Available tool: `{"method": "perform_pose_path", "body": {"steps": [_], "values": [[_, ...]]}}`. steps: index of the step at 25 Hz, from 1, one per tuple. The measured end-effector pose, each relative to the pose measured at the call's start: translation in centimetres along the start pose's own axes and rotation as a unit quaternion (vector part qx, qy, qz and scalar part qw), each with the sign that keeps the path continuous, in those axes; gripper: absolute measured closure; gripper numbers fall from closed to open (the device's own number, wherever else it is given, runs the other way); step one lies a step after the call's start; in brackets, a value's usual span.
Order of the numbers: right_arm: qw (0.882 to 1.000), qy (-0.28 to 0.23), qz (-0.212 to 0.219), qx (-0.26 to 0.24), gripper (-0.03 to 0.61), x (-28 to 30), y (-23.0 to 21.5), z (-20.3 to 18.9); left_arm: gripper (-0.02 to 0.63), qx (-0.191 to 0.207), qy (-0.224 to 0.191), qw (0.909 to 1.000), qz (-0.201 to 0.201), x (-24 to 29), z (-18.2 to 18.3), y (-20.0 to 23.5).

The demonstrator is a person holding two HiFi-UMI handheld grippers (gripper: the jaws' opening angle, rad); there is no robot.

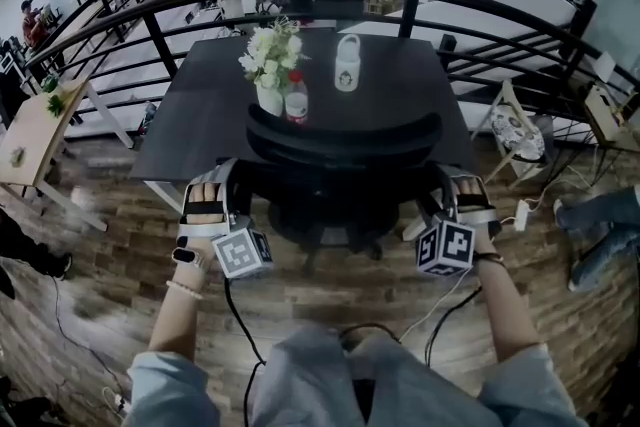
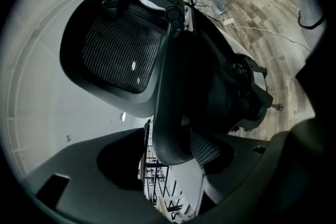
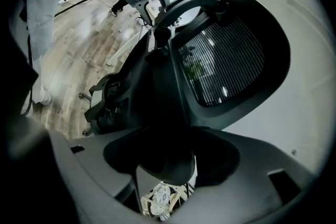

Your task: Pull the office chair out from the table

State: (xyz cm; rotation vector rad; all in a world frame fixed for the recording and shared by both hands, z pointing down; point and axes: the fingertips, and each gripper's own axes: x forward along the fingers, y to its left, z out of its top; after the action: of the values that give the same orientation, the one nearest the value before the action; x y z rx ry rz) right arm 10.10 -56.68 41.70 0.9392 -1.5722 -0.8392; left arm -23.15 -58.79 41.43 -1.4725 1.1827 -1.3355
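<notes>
now my left gripper (image 1: pixel 208 183) and right gripper (image 1: pixel 465 185) gape unclamped astride the sides of the office chair (image 1: pixel 345 140), table (image 1: pixel 400 85) edge just beyond.

1. Black mesh office chair (image 1: pixel 345 140): seat & base mostly hidden behind its own backrest, in shadow by dark rectangular table (image 1: pixel 200 125).
2. White container (image 1: pixel 347 65) on table: dark print too small to read.
3. Wood-plank floor (image 1: pixel 90 300): blurred at head view's left.
4. Person in jeans (image 1: pixel 605 225): cut off by right edge.
</notes>
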Motion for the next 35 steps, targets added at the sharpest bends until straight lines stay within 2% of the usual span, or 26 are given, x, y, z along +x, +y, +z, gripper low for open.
{"method": "perform_pose_path", "body": {"steps": [6,11,13,15,20,28,31,35], "values": [[1.0,0.01,-0.006,-0.011,0.322,0.6,-0.5,-0.4,0.33,0.029,0.008,0.9995,0.005,1.5,0.5,0.4],[1.0,0.004,-0.028,0.003,0.328,1.4,-1.0,-0.3,0.388,0.095,0.047,0.9937,0.037,2.4,0.1,0.8],[0.999,0.002,-0.043,-0.001,0.364,1.3,-1.4,-0.3,0.394,0.09,0.048,0.9942,0.035,2.4,0.2,0.8],[0.999,0.002,-0.051,-0.008,0.368,1.2,-1.5,-0.3,0.394,0.081,0.044,0.9952,0.031,2.3,0.2,0.7],[0.998,0.012,-0.055,-0.034,0.376,1.1,-1.5,-0.3,0.399,0.068,0.04,0.9959,0.045,2.3,0.2,0.7],[0.998,0.024,-0.053,-0.033,0.378,1.2,-1.2,-0.5,0.403,0.051,0.045,0.996,0.058,2.2,0.4,0.6],[0.998,0.023,-0.055,-0.02,0.378,1.2,-1.0,-0.5,0.403,0.05,0.046,0.9961,0.055,2.1,0.4,0.6],[0.998,0.024,-0.052,-0.03,0.379,0.8,-0.9,-0.4,0.403,0.047,0.048,0.9966,0.047,1.7,0.2,0.4]]}}
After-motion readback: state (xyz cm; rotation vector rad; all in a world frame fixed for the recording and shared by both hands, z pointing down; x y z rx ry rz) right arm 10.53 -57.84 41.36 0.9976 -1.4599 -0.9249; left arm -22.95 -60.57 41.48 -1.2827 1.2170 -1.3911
